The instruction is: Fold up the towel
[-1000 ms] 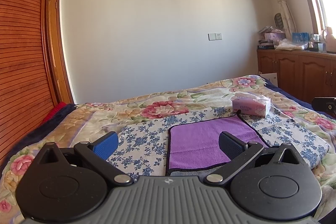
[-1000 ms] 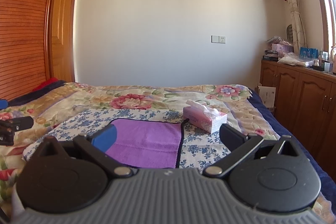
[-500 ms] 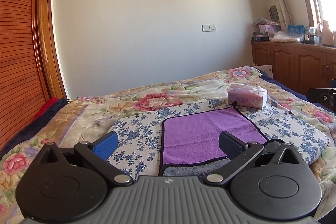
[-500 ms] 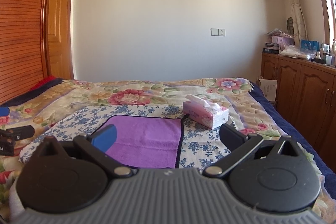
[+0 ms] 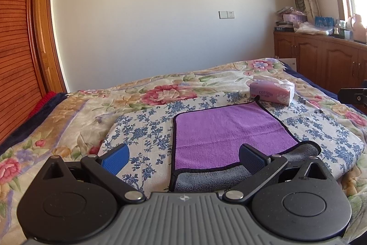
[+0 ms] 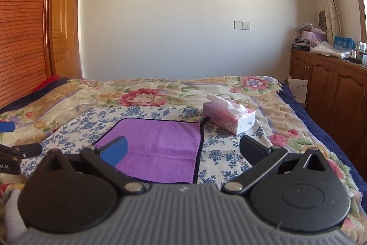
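Observation:
A purple towel (image 5: pixel 229 132) with black trim lies flat on a blue-flowered cloth (image 5: pixel 146 128) on the bed; its near edge is turned up and shows a grey underside. It also shows in the right wrist view (image 6: pixel 160 148). My left gripper (image 5: pixel 183 157) is open and empty, just short of the towel's near left corner. My right gripper (image 6: pixel 183 150) is open and empty over the towel's near right edge. The left gripper's tips show at the far left of the right wrist view (image 6: pixel 20 150).
A pink tissue box (image 5: pixel 271 92) sits past the towel's far right corner, also in the right wrist view (image 6: pixel 229 118). The floral bedspread (image 5: pixel 68 121) covers the bed. Wooden cabinets (image 6: pixel 330 93) stand right, a slatted wardrobe (image 5: pixel 16 61) left.
Both grippers have tilted down and moved closer to the towel, so more of it and its grey turned-up near edge show. Both stay open and empty.

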A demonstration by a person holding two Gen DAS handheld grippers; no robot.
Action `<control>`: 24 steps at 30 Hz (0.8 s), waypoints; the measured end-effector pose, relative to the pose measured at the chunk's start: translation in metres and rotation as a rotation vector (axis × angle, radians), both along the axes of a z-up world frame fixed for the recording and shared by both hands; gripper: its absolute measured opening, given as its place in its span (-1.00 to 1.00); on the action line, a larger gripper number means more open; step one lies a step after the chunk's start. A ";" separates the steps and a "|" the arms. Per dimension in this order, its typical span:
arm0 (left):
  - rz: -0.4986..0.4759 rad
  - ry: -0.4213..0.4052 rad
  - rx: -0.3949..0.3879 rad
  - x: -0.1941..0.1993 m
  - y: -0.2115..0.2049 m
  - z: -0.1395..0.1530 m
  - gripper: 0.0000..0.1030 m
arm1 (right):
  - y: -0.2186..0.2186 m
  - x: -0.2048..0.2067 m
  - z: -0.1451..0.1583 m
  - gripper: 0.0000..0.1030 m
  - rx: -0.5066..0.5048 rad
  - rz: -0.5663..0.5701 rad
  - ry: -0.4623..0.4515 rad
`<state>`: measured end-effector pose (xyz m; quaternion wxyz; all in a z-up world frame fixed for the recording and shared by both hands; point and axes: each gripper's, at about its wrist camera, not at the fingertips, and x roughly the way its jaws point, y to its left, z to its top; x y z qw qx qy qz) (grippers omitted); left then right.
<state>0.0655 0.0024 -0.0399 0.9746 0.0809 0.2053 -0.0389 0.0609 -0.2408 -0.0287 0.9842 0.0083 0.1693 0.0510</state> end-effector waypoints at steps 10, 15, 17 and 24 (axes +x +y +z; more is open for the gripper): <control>-0.026 0.038 -0.001 0.020 0.001 -0.010 1.00 | 0.002 0.019 -0.008 1.00 -0.019 0.016 0.046; -0.041 0.057 0.002 0.031 0.000 -0.016 1.00 | 0.004 0.028 -0.013 1.00 -0.041 0.020 0.062; -0.044 0.068 0.002 0.036 0.000 -0.019 1.00 | 0.005 0.032 -0.015 1.00 -0.053 0.027 0.070; -0.052 0.105 -0.009 0.050 0.004 -0.027 1.00 | 0.013 0.045 -0.021 1.00 -0.106 0.057 0.095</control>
